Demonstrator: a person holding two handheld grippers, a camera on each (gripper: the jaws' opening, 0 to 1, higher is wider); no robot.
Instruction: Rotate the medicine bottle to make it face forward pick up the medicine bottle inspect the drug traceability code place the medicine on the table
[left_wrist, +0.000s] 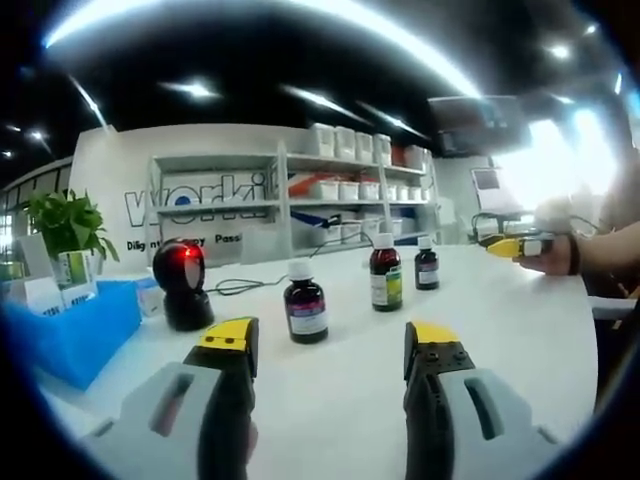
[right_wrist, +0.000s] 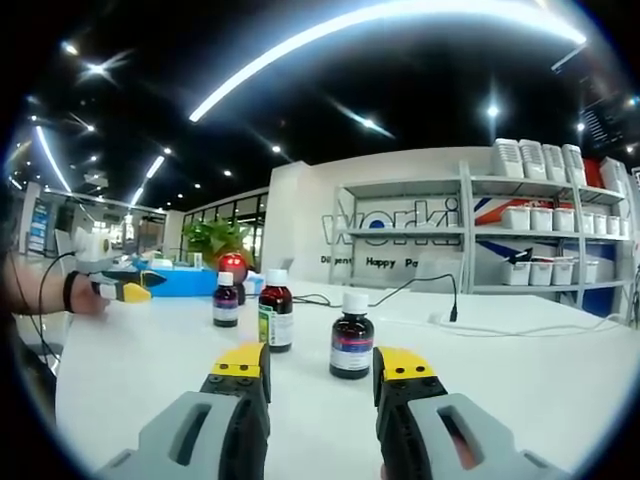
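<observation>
Three dark medicine bottles with white caps stand in a row on the white table. In the left gripper view the nearest bottle has a purple-white label, the middle bottle a green one, and the far bottle is smallest. My left gripper is open and short of the nearest bottle, holding nothing. In the right gripper view the row runs from a near bottle past the middle bottle to the far bottle. My right gripper is open and empty, just before the near bottle.
A black scanner with a red light stands left of the bottles, a cable trailing behind. A blue tray and a potted plant sit at the table's end. Shelves with white boxes line the back wall.
</observation>
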